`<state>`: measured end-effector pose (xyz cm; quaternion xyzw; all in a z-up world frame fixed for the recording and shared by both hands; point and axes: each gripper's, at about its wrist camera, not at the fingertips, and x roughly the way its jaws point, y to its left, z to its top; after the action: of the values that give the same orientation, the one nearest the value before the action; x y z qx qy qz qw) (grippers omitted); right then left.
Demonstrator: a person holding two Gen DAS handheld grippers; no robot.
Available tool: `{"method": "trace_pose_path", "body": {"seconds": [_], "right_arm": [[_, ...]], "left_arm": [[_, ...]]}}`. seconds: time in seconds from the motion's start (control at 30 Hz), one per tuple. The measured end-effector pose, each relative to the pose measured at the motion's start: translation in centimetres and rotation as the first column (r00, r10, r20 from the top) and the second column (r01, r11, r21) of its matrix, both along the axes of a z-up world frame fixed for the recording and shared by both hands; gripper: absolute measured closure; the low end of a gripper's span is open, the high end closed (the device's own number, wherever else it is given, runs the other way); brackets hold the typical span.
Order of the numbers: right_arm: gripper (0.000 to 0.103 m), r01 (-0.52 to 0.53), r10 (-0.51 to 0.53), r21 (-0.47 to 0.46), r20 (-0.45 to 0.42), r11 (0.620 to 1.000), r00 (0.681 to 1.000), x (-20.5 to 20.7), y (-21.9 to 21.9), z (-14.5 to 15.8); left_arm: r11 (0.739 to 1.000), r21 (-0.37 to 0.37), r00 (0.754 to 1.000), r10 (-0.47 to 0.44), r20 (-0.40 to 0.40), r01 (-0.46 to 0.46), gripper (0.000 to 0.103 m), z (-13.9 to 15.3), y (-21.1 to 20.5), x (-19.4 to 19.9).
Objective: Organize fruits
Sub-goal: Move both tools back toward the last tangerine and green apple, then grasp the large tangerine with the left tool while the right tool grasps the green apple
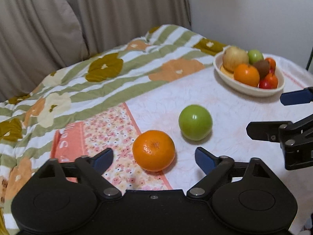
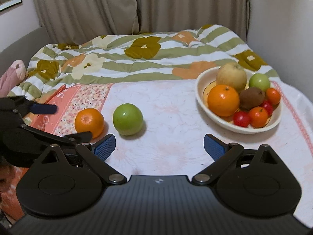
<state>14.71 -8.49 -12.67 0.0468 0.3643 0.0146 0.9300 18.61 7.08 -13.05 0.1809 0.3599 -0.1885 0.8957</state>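
A loose orange [image 1: 154, 150] lies on the cloth between the open fingers of my left gripper [image 1: 154, 159], not touched. It also shows in the right wrist view [image 2: 89, 122]. A loose green apple [image 1: 195, 122] lies just beyond it to the right, also in the right wrist view [image 2: 128, 121]. A cream bowl [image 1: 248, 91] at the far right holds several fruits; it also shows in the right wrist view [image 2: 201, 90]. My right gripper [image 2: 159, 148] is open and empty, low over the cloth right of the apple. It also shows in the left wrist view [image 1: 273, 115].
A pink floral cloth [image 2: 172, 152] covers the surface. A striped flowered quilt [image 2: 144, 58] is bunched behind it, with beige curtains [image 2: 137, 5] beyond. A pink stuffed object [image 2: 11, 76] lies at the far left.
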Motion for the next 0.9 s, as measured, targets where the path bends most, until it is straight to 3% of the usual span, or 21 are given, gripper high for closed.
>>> {"method": "trace_pose_path", "body": {"seconds": [0.23, 0.5, 0.9], "right_arm": [[0.0, 0.038, -0.038, 0.022, -0.021, 0.999, 0.999, 1.4, 0.6, -1.7], [0.0, 0.07, -0.068, 0.03, -0.047, 0.997, 0.997, 2.6, 0.7, -3.1], [0.0, 0.022, -0.021, 0.024, -0.039, 0.999, 0.999, 4.6, 2.0, -3.6]], "left_arm": [[0.998, 0.024, 0.999, -0.052, 0.003, 0.052, 0.02, -1.9, 0.0, 1.3], [0.995, 0.053, 0.996, -0.085, -0.007, 0.085, 0.038, -3.1, -0.5, 2.3], [0.996, 0.03, 0.996, -0.089, -0.022, 0.089, 0.039, -2.8, 0.2, 2.3]]}}
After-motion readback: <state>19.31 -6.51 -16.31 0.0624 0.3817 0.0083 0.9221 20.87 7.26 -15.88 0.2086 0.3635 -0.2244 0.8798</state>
